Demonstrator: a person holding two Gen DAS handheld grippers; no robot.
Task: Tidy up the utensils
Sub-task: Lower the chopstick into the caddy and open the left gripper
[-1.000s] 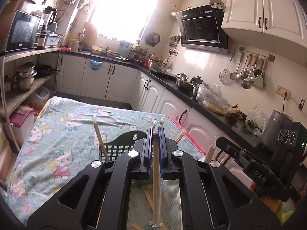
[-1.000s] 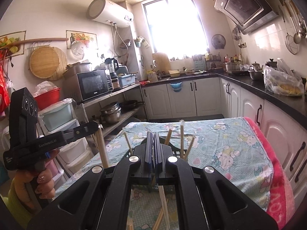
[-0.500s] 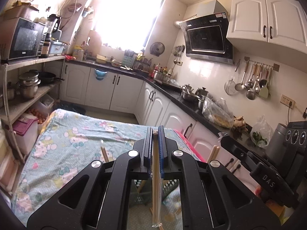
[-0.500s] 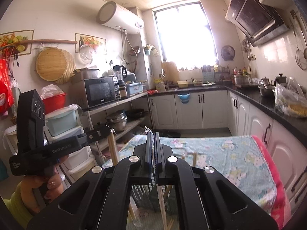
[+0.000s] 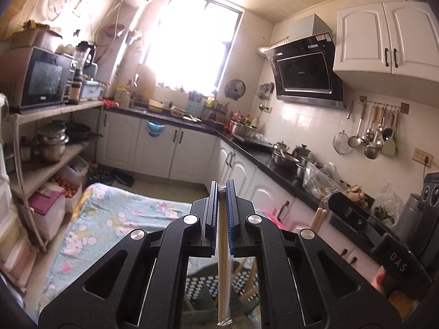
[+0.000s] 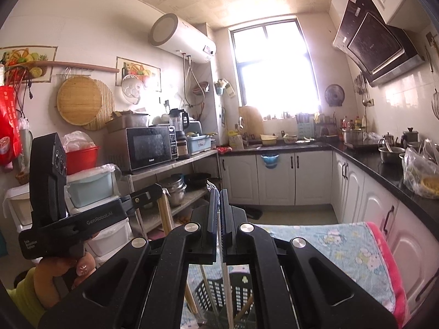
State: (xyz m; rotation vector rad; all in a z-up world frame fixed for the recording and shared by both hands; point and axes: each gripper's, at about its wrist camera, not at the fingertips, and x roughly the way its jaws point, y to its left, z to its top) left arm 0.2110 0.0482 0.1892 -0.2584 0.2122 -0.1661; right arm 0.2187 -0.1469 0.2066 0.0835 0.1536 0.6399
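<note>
My left gripper (image 5: 222, 189) is shut on a pair of wooden chopsticks (image 5: 223, 260) in a clear wrapper, which hangs down between the jaws. Under it stands a dark perforated utensil basket (image 5: 203, 282) with loose chopsticks leaning in it. My right gripper (image 6: 218, 192) is shut on another wrapped pair of chopsticks (image 6: 227, 290), above the same basket (image 6: 214, 293). Each wrist view shows the other gripper: the right gripper (image 5: 333, 205) with chopstick ends (image 5: 318, 216) beside it, and the left gripper (image 6: 153, 192) with its chopsticks (image 6: 164, 213).
The basket sits on a table with a cartoon-print cloth (image 5: 115, 219) and a pink edge (image 6: 389, 268). White cabinets and a black counter with pots (image 5: 285, 159) run along the right. A shelf with a microwave (image 6: 151, 148) and pans stands on the left.
Both grippers have risen with their chopsticks still held. The table and basket have dropped lower in both views, and the views have tilted up toward the window and ceiling.
</note>
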